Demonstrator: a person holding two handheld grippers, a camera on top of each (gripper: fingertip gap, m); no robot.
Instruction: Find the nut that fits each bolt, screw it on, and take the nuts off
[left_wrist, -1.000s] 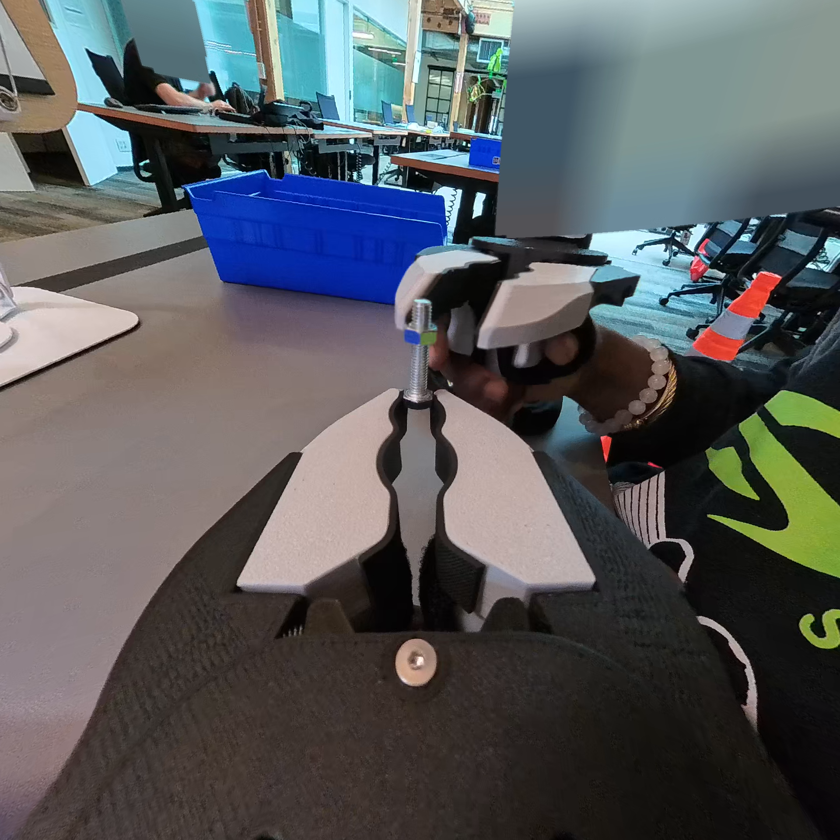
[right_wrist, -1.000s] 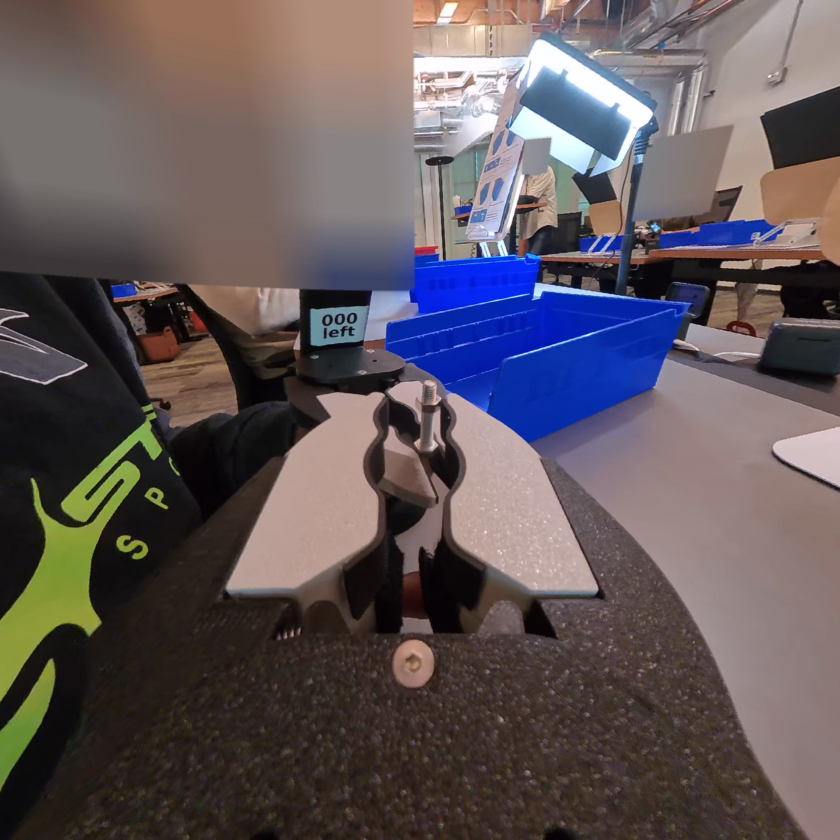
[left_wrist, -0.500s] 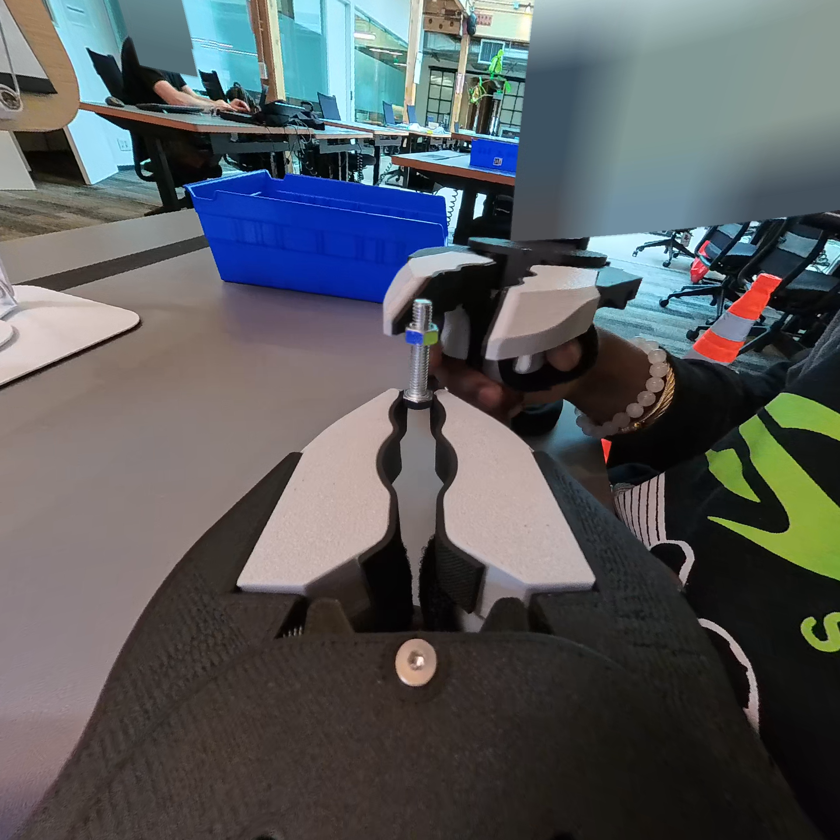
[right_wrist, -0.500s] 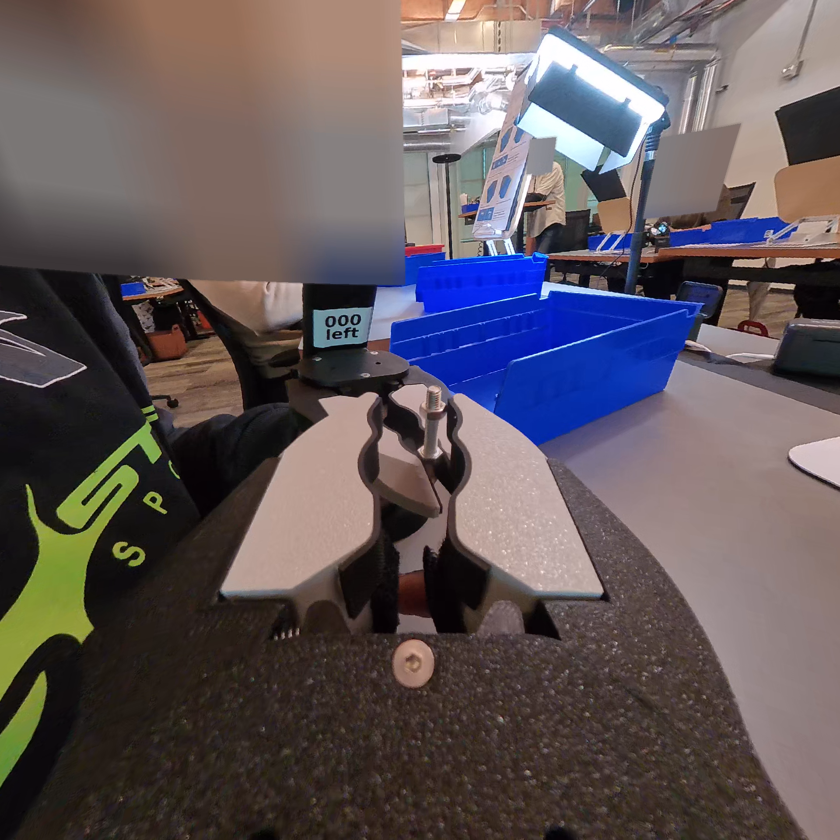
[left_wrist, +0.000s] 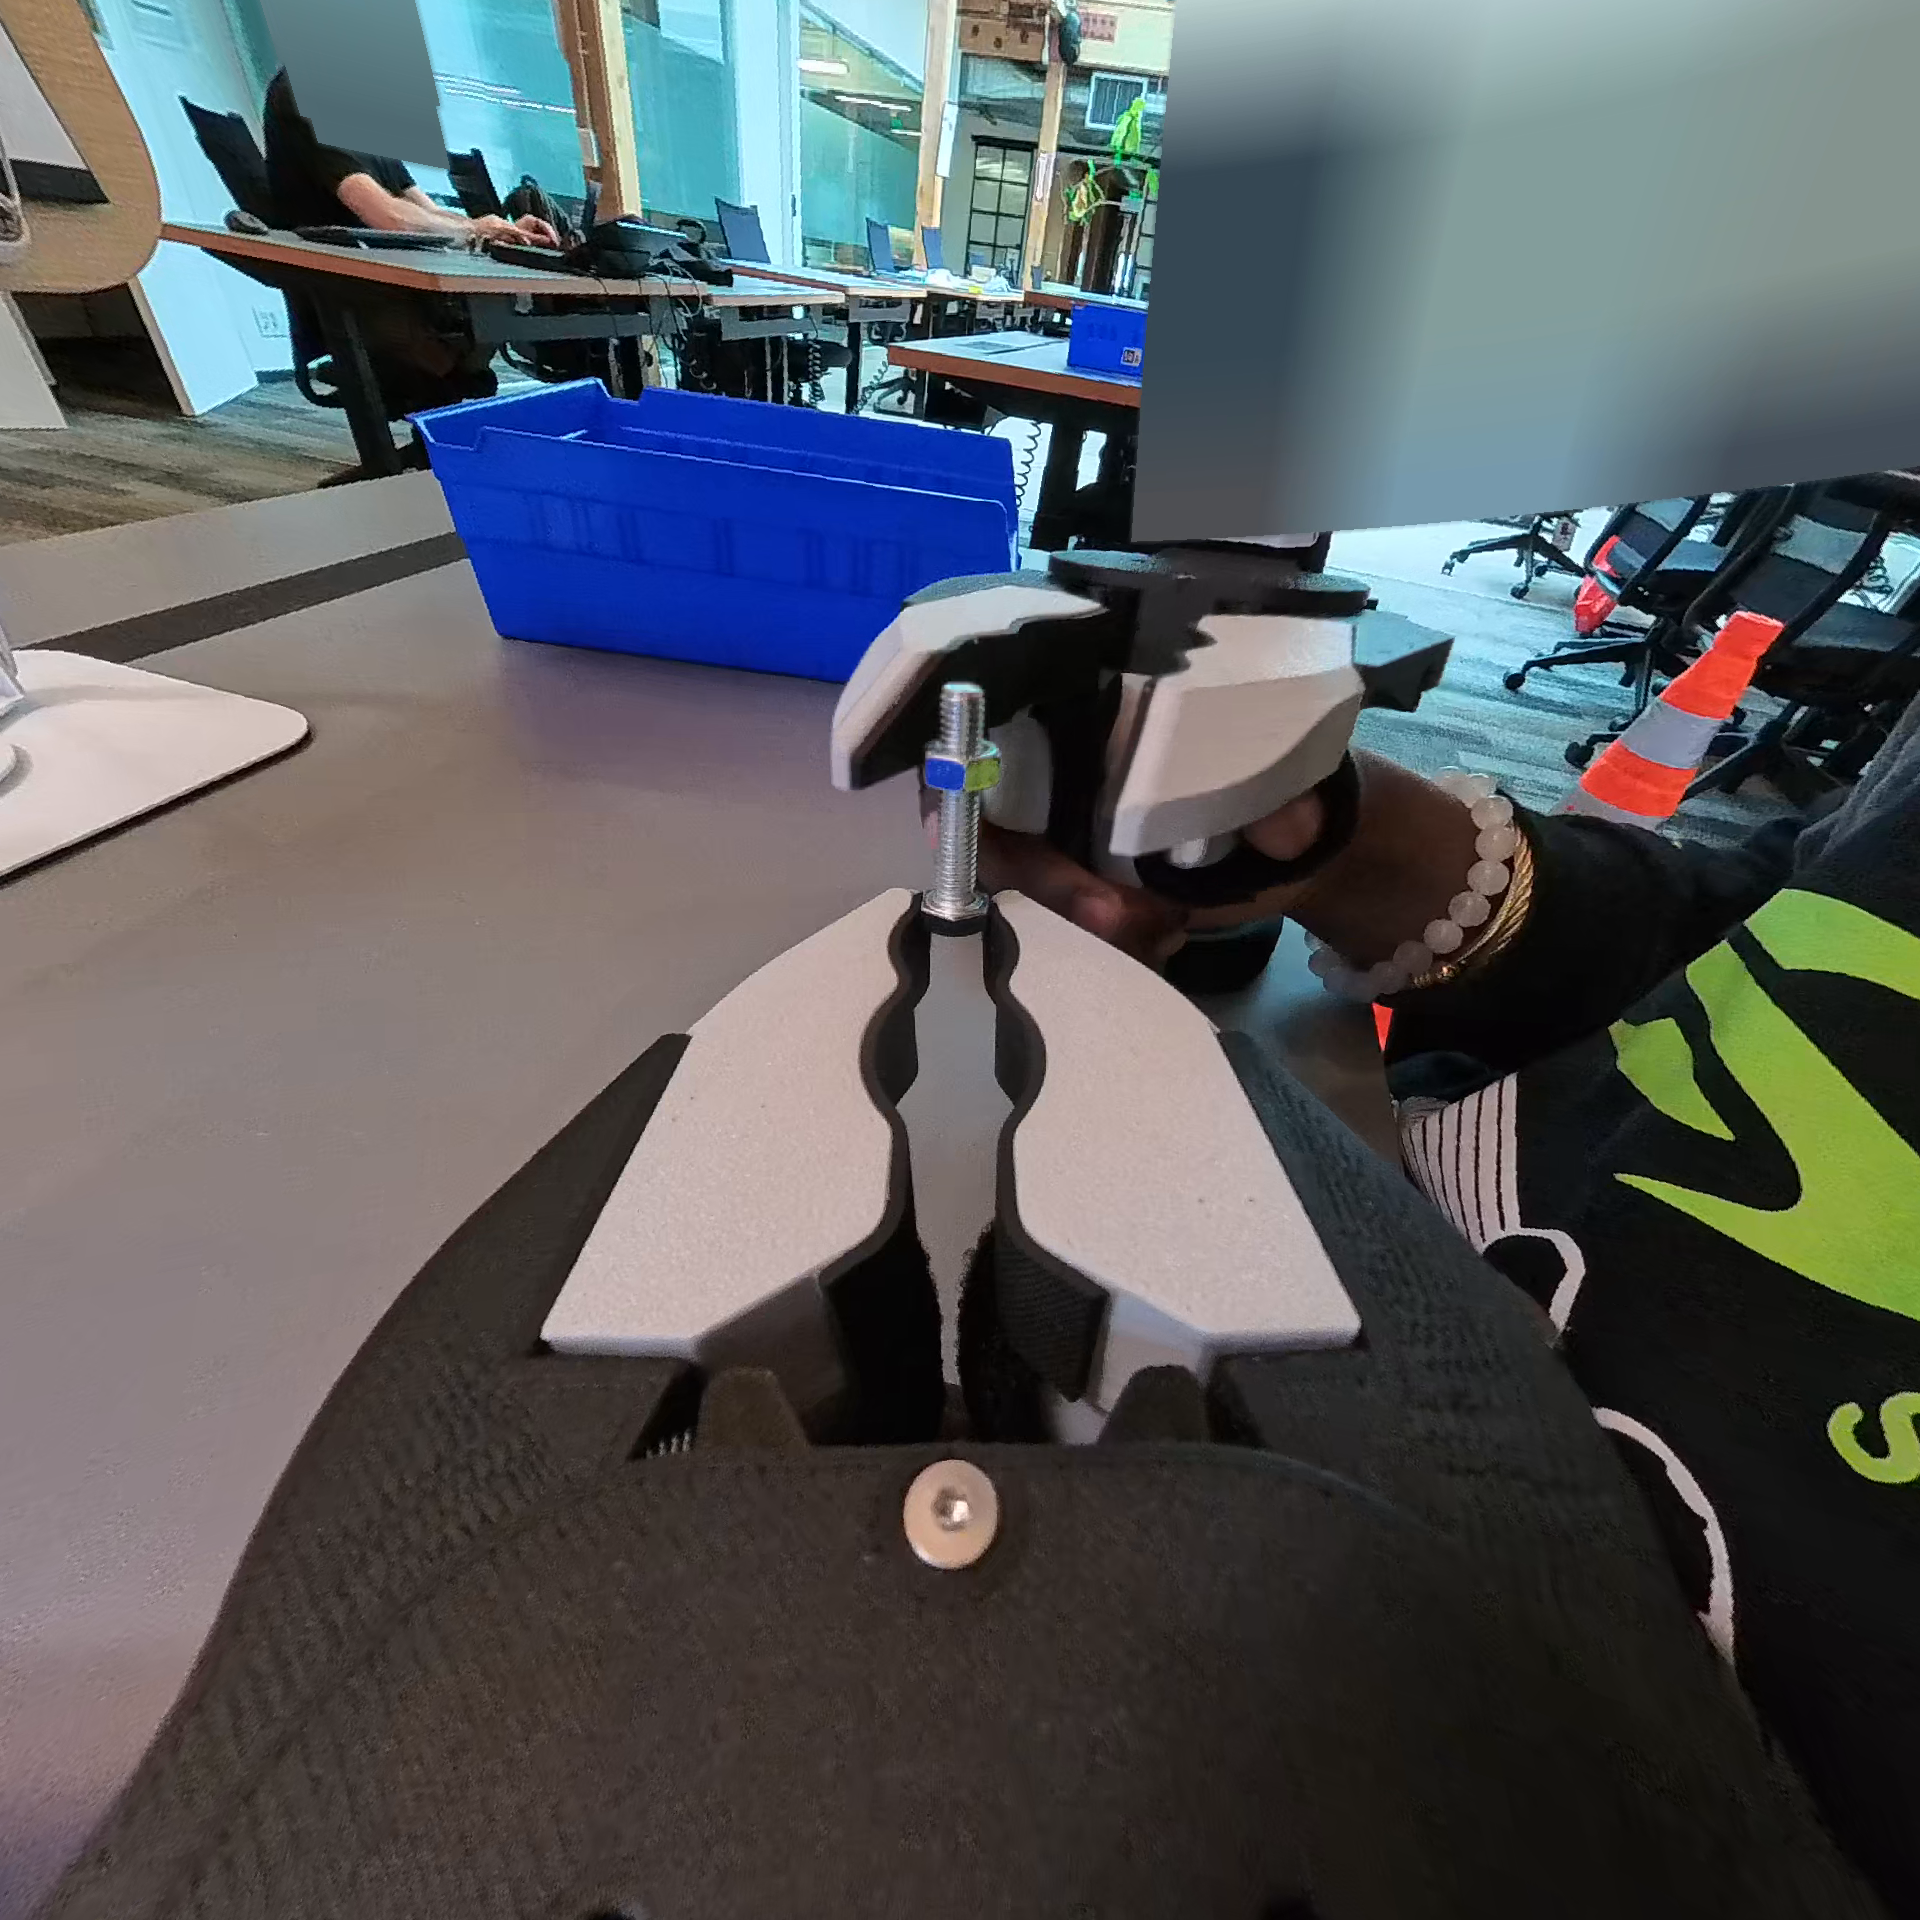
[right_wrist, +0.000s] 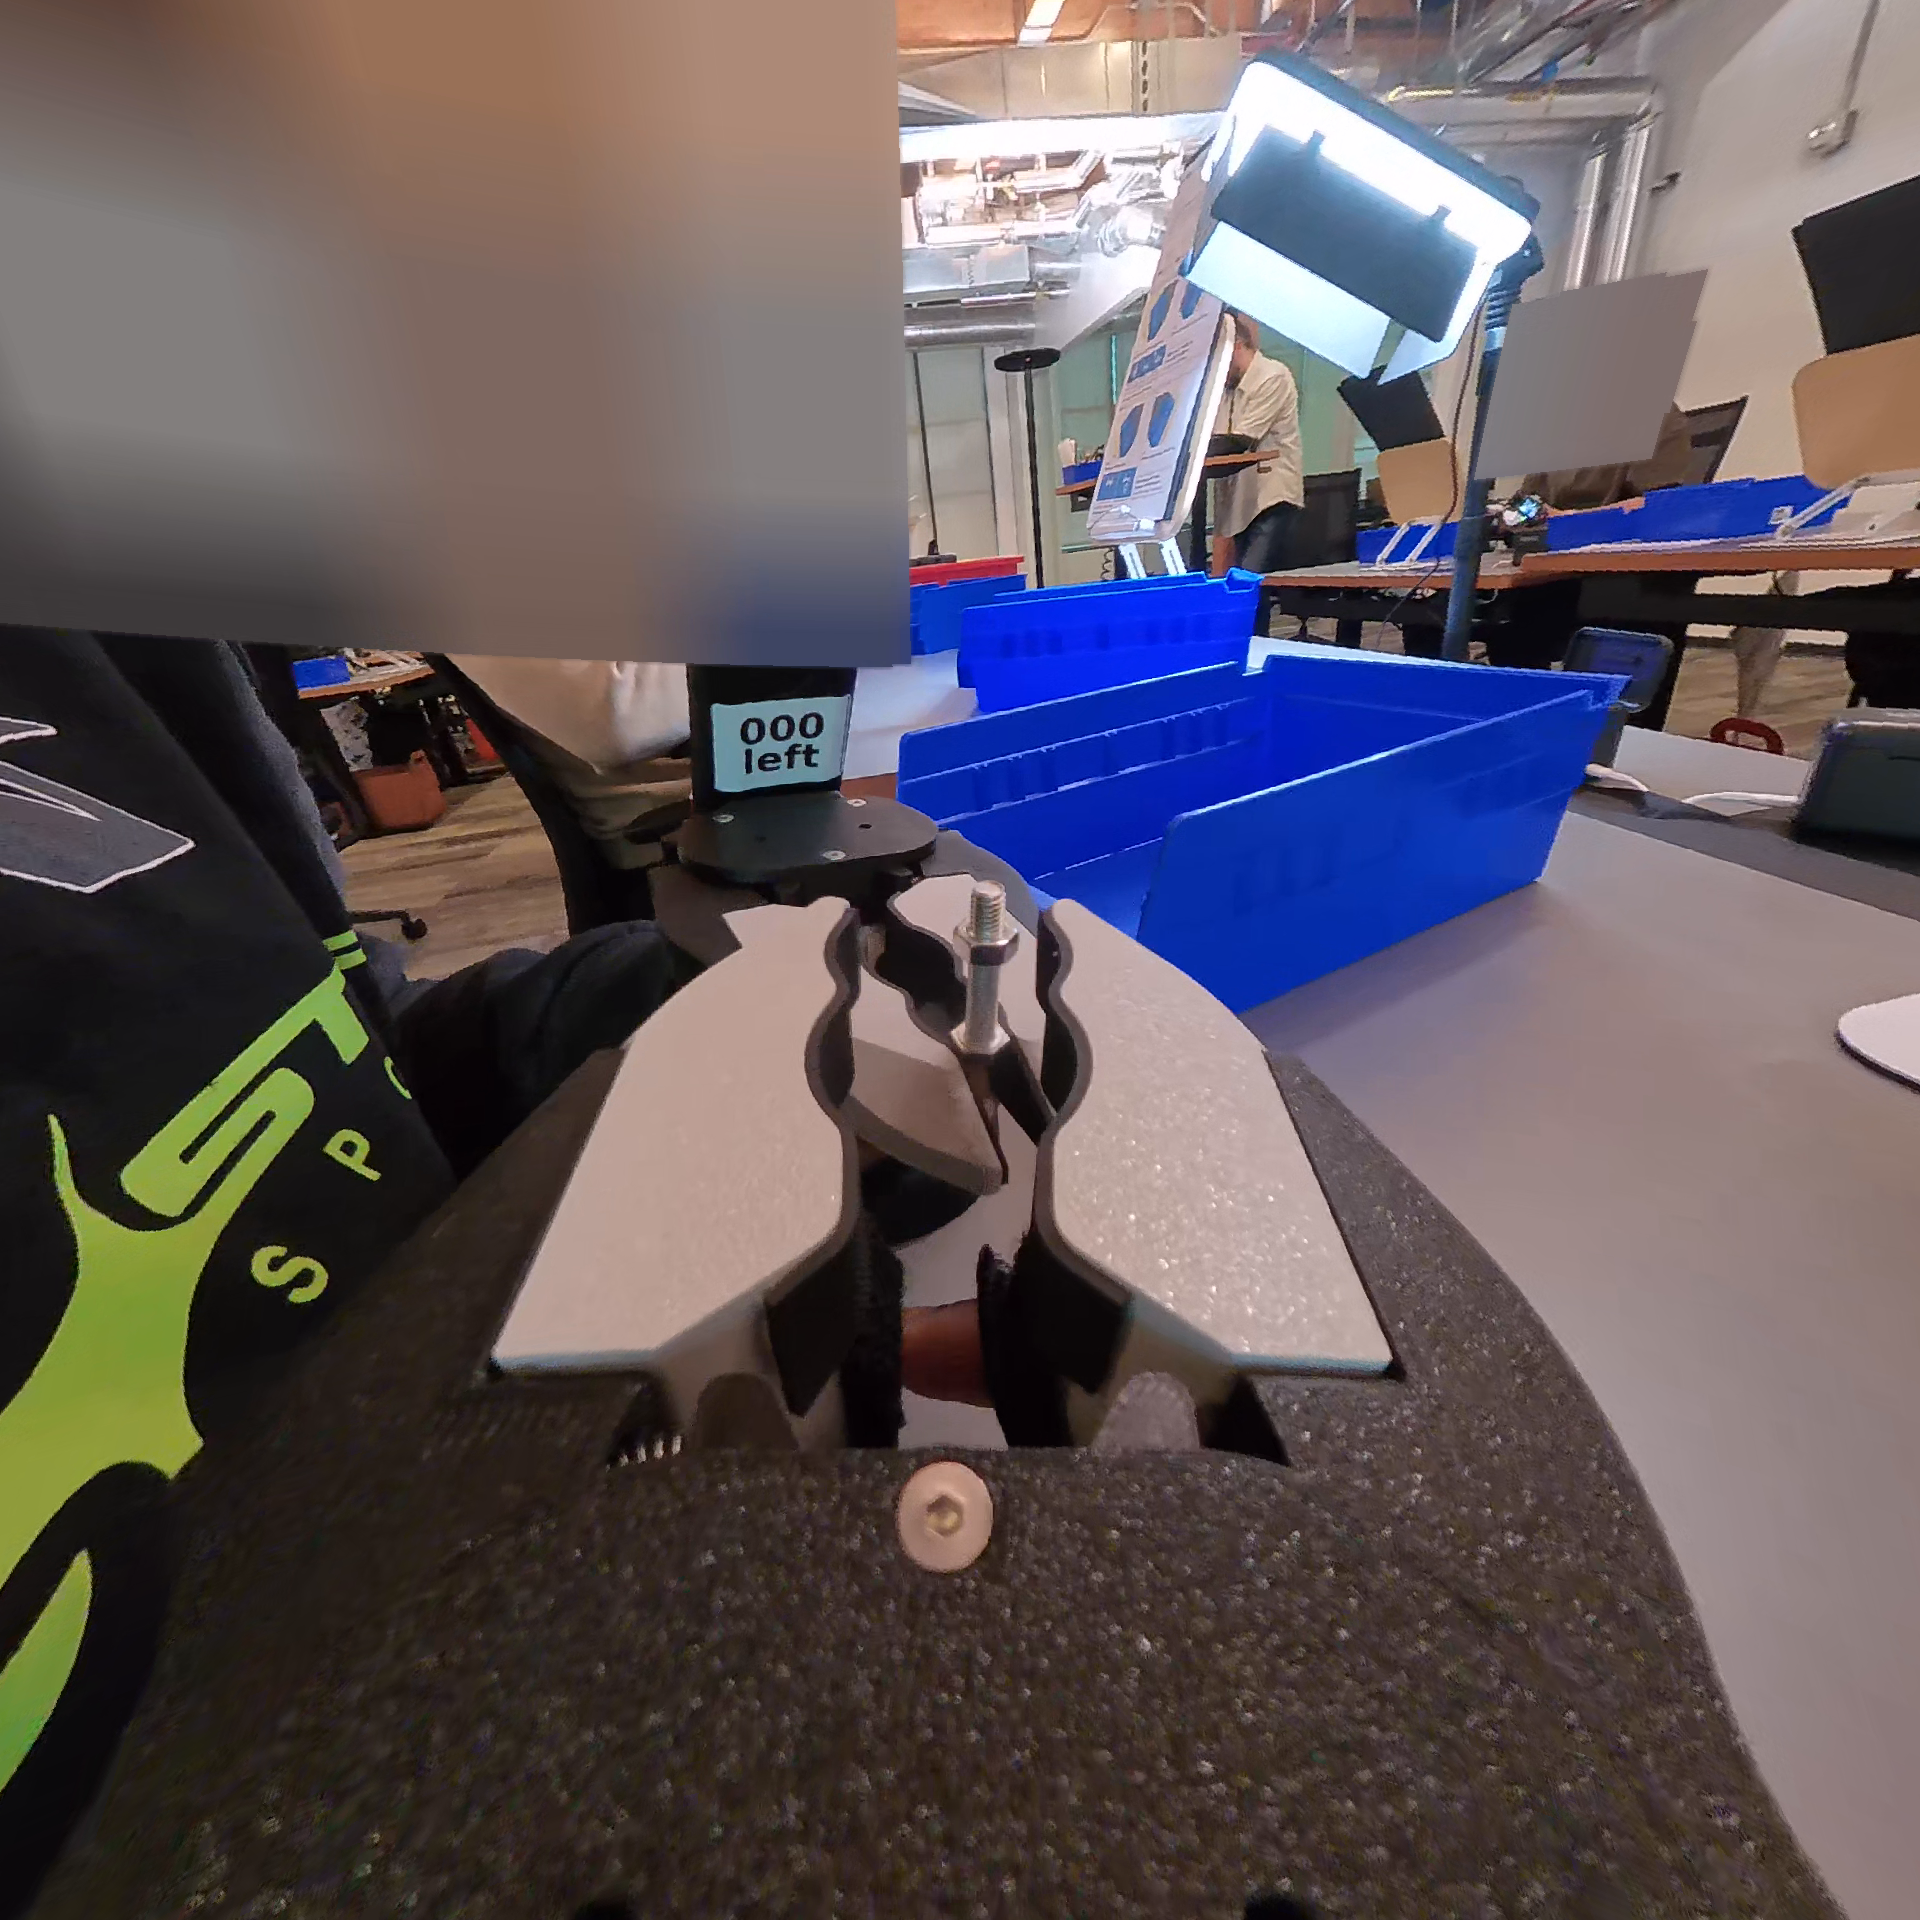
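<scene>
Left gripper (left_wrist: 957, 914): closed on the bolt's (left_wrist: 960, 805) head, holding it upright above the grey table (left_wrist: 364, 935).
Nut (left_wrist: 962, 772): threaded partway down the bolt, where it sat a second ago.
Right gripper (right_wrist: 951, 971): jaws wider than before, straddling the nut; probably no longer gripping it.
Blue bin (left_wrist: 727, 540): behind, unmoved.

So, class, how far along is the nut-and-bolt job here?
Done: a nut sits partway down the bolt, threads showing above and below.
In hand: the left gripper clamps the bolt's base upright; the right gripper is open around the nut.
Left: whether it is being screwed on or off can't be told; no other bolts in view.
</scene>
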